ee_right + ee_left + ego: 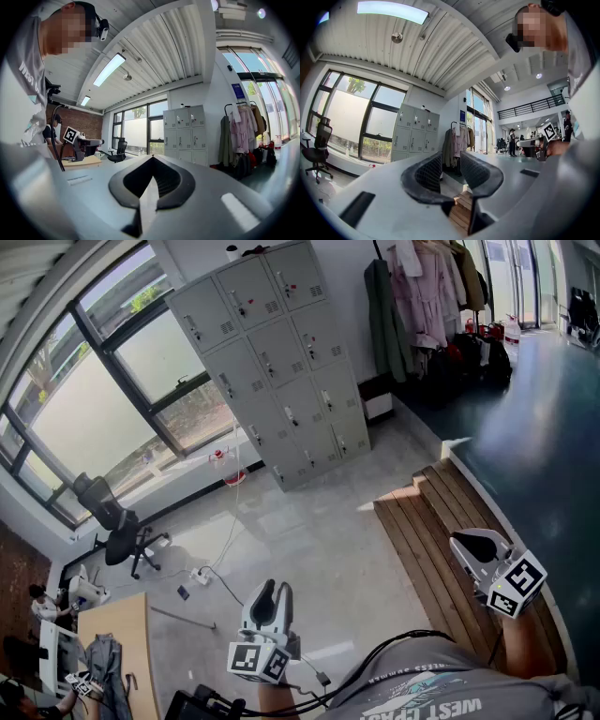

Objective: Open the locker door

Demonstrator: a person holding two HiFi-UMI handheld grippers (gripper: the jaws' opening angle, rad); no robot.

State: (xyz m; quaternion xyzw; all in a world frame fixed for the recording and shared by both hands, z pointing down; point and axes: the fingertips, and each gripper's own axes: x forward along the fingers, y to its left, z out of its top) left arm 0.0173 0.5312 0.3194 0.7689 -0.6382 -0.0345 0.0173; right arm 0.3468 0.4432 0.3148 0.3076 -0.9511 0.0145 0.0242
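Observation:
A grey bank of lockers stands against the far wall beside the windows, with all its doors closed; it also shows as the lockers in the left gripper view and the lockers in the right gripper view. Both grippers are held far from it, near the person's body. My left gripper points toward the lockers, and its jaws stand apart with nothing between them. My right gripper hangs over the wooden steps, its jaw tips touching and holding nothing.
A wooden stepped platform lies on the right between me and the lockers. A clothes rack with coats stands right of the lockers. A black office chair, a desk and a floor cable are on the left.

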